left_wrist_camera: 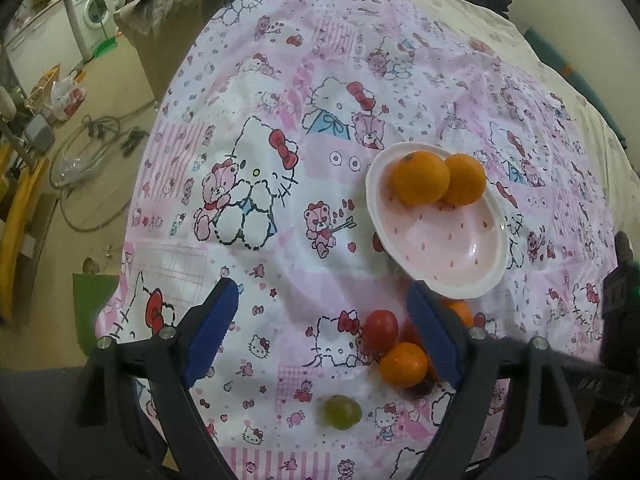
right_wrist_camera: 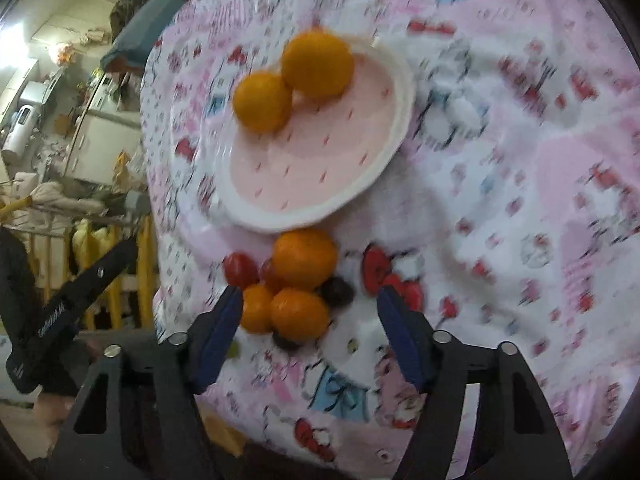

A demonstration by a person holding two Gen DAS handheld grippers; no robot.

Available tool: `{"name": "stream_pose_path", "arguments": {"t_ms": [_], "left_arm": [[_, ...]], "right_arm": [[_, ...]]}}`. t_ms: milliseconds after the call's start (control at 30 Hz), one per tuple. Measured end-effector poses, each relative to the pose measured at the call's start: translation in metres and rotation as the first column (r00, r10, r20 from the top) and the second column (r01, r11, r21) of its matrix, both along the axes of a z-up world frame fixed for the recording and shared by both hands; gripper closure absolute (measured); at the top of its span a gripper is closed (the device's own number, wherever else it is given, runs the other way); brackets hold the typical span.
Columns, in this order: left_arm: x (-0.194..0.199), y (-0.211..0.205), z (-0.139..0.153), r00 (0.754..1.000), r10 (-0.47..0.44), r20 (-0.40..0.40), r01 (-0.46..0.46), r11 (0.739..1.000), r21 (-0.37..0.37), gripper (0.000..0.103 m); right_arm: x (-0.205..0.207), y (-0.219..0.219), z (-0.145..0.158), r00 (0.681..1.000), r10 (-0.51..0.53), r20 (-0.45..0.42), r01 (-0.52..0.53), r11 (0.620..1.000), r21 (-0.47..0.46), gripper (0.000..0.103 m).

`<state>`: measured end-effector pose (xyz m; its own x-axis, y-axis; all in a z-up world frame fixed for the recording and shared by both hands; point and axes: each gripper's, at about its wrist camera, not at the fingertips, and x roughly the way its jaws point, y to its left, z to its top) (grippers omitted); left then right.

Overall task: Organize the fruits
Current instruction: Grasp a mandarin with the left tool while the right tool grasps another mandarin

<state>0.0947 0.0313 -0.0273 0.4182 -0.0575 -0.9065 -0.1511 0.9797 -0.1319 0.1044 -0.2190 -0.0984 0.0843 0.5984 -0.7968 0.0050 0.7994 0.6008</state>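
In the left wrist view, a pink cartoon-print cloth (left_wrist_camera: 280,208) is seen spread over the surface and fills most of the frame. A pink dish (left_wrist_camera: 476,252) is placed right of centre, with two oranges (left_wrist_camera: 420,178) held at its upper end. Below it, loose fruit is gathered: a red tomato (left_wrist_camera: 380,330), a small orange (left_wrist_camera: 403,365) and a green grape (left_wrist_camera: 342,411). The left gripper (left_wrist_camera: 324,328) is held wide open, with nothing clasped. A washing machine (left_wrist_camera: 94,14) and a coiled hose (left_wrist_camera: 86,164) on the floor are seen at the upper left.

In the right wrist view, blurred by motion, the dish (right_wrist_camera: 256,208) is shown at upper centre. The right gripper (right_wrist_camera: 310,320) is open around the fruit pile (right_wrist_camera: 296,280), and no pad is seen pressing. Cluttered shelves (right_wrist_camera: 80,128) are seen at the left.
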Motion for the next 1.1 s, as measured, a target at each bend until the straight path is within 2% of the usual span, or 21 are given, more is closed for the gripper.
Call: {"name": "stream_pose_path", "arguments": {"t_ms": [100, 333, 433, 500, 800, 933, 1100], "left_arm": [[0.001, -0.001, -0.002, 1.0, -0.001, -0.012, 0.001, 1.0, -0.01, 0.019], [0.0, -0.008, 0.0, 1.0, -0.021, -0.004, 0.021, 1.0, -0.002, 0.019], [0.001, -0.008, 0.0, 1.0, -0.022, -0.003, 0.022, 1.0, 0.0, 0.019], [0.001, -0.008, -0.001, 1.0, -0.023, -0.006, 0.023, 1.0, 0.005, 0.019], [0.001, -0.009, -0.012, 0.998, -0.035, -0.043, 0.035, 0.999, 0.008, 0.019], [-0.001, -0.02, -0.022, 0.994, -0.072, -0.084, 0.072, 0.997, -0.012, 0.019], [-0.006, -0.042, -0.036, 0.98, -0.136, -0.143, 0.132, 0.991, -0.037, 0.02]], "right_arm": [[-0.002, 0.012, -0.009, 0.998, 0.041, -0.047, -0.04, 0.999, 0.027, 0.042], [-0.002, 0.027, -0.037, 0.992, 0.047, -0.116, -0.048, 0.999, -0.005, 0.044], [-0.002, 0.026, -0.039, 0.993, 0.028, -0.113, -0.029, 1.0, 0.0, 0.05], [-0.002, 0.025, -0.04, 0.993, 0.032, -0.114, -0.03, 0.999, 0.018, 0.06], [-0.008, 0.009, -0.012, 0.999, 0.019, -0.038, -0.017, 0.998, 0.054, 0.06], [-0.008, -0.013, 0.011, 0.998, -0.039, 0.048, 0.036, 0.998, 0.061, 0.06], [-0.008, -0.037, 0.025, 0.989, -0.11, 0.101, 0.101, 0.991, 0.084, 0.06]]}}
